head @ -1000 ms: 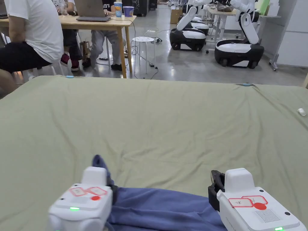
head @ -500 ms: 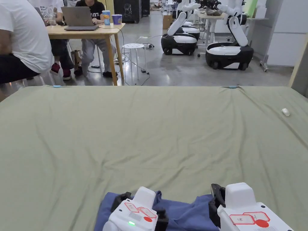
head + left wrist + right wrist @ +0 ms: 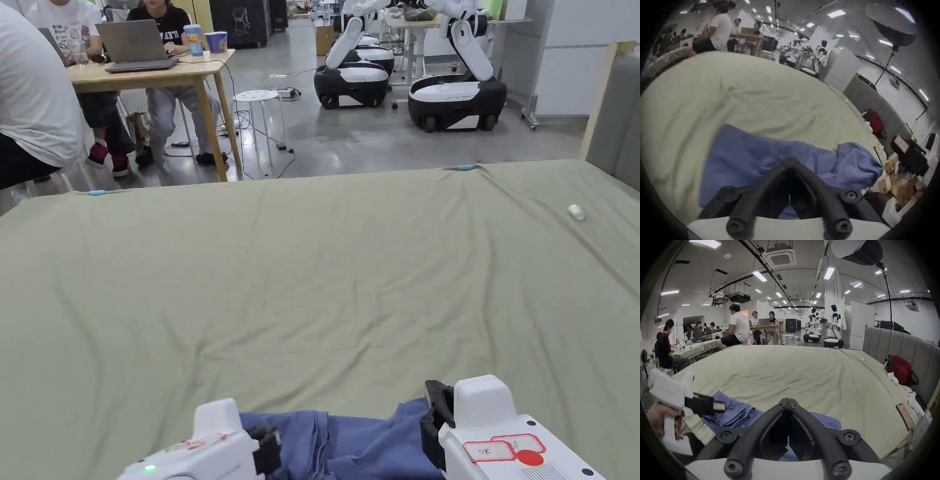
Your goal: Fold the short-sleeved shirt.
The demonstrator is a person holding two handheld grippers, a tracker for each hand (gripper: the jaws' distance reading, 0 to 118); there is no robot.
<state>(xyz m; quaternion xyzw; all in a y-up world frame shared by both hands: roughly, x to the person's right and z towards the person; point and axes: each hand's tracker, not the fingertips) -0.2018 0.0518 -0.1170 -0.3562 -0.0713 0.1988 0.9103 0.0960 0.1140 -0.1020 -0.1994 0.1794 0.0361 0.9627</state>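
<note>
— Lying at the near edge of the bed (image 3: 325, 269), is that the shirt (image 3: 350, 440)?
— Yes, a blue shirt, bunched and creased on the pale green sheet, right at the bottom of the head view. The left gripper view shows it (image 3: 753, 160) spread flat toward its left and bulging into a lump toward its right.
— How does the left tool (image 3: 790, 160) stand?
— Its jaws meet at the tips in its own view, with blue cloth just behind them; I cannot tell whether any cloth is caught between. The right gripper view shows that tool (image 3: 719, 406) from the side, held by a hand (image 3: 661, 417), its tip over the gathered folds of the shirt (image 3: 737, 413).
— And the right tool (image 3: 788, 400)?
— Its jaws are together too, tips touching, above the shirt's edge. Cloth shows beneath it, but nothing pinched is visible.
— Anything else on the bed?
— A small white object (image 3: 575, 211) far off toward the right side, and a phone (image 3: 905, 416) near the right edge. A red bag (image 3: 899, 369) leans against the grey headboard (image 3: 899, 344)
— Beyond the bed?
— People sit at a wooden table (image 3: 156, 72) with a laptop (image 3: 134, 44), and two white robots (image 3: 406, 81) stand on the floor
</note>
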